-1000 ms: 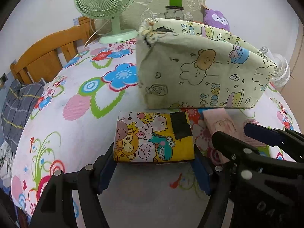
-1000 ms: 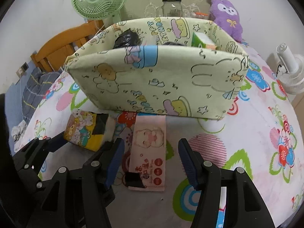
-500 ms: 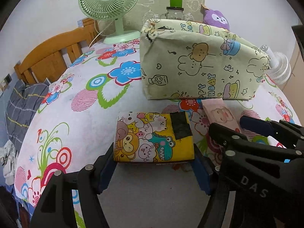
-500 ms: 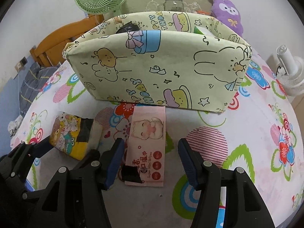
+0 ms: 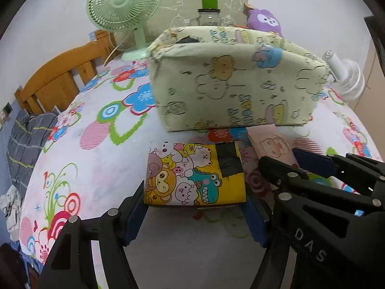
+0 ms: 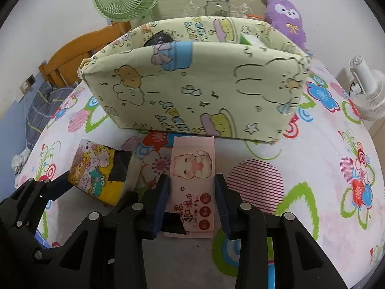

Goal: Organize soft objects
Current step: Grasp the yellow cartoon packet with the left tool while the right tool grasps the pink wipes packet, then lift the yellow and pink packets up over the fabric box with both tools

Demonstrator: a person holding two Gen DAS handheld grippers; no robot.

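We see a table (image 6: 324, 159) under a flowered cloth filling both views. At the upper centre stands a soft, boxy fabric bin (image 6: 192, 91) printed with bears and rabbits. Below it, at lower centre of the left view, our left gripper (image 5: 195, 213) has its jaws clamped on a yellow cartoon-printed pack (image 5: 195, 175), flat and rectangular. In the right view our right gripper (image 6: 191, 203) has jaws apart astride a slim pink wipes packet (image 6: 192, 183), glossy, lying on the cloth.
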